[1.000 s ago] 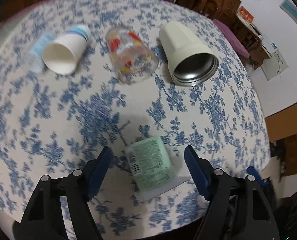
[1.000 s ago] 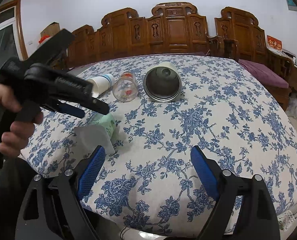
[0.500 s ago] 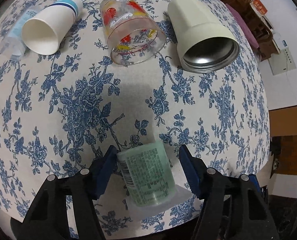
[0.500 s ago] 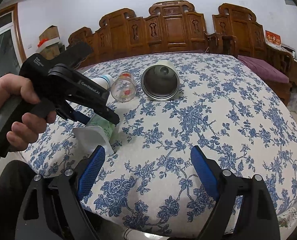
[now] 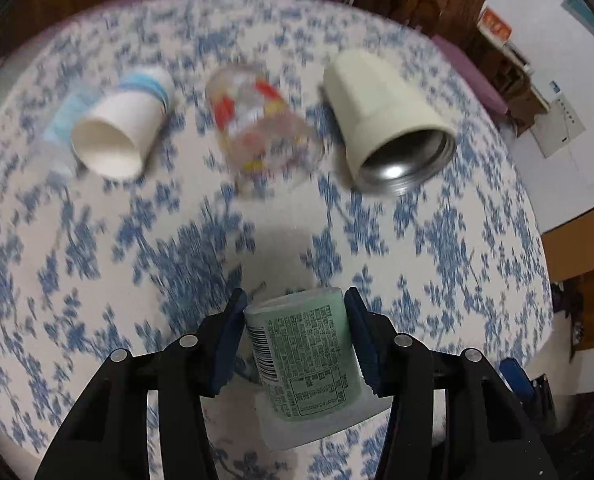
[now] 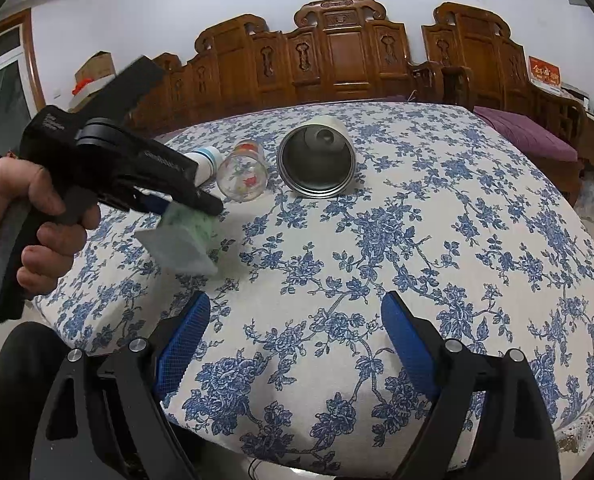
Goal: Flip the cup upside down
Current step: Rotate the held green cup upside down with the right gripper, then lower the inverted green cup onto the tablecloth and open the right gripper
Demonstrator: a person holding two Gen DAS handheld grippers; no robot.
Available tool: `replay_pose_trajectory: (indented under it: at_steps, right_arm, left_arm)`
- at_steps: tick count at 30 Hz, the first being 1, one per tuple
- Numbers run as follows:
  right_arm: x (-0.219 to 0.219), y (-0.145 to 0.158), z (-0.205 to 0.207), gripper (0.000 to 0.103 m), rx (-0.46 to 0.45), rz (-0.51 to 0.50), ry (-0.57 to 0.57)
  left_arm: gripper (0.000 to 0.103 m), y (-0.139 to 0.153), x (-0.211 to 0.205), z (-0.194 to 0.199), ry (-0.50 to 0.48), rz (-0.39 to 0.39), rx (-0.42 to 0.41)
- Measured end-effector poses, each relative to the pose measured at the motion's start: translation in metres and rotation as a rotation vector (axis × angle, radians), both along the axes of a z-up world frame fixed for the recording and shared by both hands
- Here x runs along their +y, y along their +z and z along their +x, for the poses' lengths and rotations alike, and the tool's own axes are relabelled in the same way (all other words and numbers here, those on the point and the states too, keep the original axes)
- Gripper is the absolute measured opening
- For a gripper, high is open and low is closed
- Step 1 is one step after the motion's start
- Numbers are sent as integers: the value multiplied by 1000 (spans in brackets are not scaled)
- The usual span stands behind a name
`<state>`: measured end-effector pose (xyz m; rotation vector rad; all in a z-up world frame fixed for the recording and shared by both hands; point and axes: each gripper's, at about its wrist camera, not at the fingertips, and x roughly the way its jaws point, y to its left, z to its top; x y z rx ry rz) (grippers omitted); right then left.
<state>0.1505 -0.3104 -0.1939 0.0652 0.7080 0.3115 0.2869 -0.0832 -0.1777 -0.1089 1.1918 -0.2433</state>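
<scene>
From the left wrist view, the green cup (image 5: 305,356) is carrying a printed label with a barcode and a boxed panel of small text, but the print is too fine to read. The left claw (image 5: 295,338) is closing on this cup, one blue pad (image 5: 229,340) pressing each side of it, and the cup's wide, pale rim is pointing back toward the camera. Half a second ago the pads were standing slightly apart from the cup; now they are gripping it, and the whole picture is blurring with motion. Beyond it on the bench (image 5: 457,248), three other vessels are lying on their sides: a white paper cup (image 5: 117,136) with blue bands, a clear glass (image 5: 257,124) with red and yellow printing, and a cream steel-lined cup (image 5: 385,116).

From the right wrist view, the left claw (image 6: 201,200) is showing white lettering along its black arm, too blurred to read. A red sign (image 6: 543,74) with gold characters is leaning at the far right, also unreadable. The green cup (image 6: 185,236) is hanging in the left claw's grip, tilted, with its rim raised off the floral cloth, whereas earlier it was lying on the cloth. The person's left hand (image 6: 37,216) is squeezing the handle. The right claw (image 6: 293,338) is hovering wide open over the near edge of the bench (image 6: 417,240), holding nothing, as before.
</scene>
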Motion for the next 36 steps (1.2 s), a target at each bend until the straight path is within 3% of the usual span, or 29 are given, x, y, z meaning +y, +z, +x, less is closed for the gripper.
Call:
replay_pose_trajectory:
  at_steps: [10,21,27,28,29,36]
  right_arm:
    - [-3,-6,9,89,20,12,-11]
    - [-5,-8,11,89,21,15,-20]
    - [-5,-6,9,89,16,9,-24]
    - [-5,-5,8,89,17,8,-26]
    - [-5,-4,8,89,19,7,-29]
    - [-2,11,-3,89,-1,0,-31]
  left_arm:
    - [48,5,-15,2,-32,140,-279]
    - [47,1,-12,-31,-91,220,-350]
    - [46,3,-14,-52,-111,233,-335]
    - [52,3,-13,-53,-104,236,-332]
    - [66,4,-13,-55,-94,243,-342]
    - [78,24,18,-81,-5,157,-368]
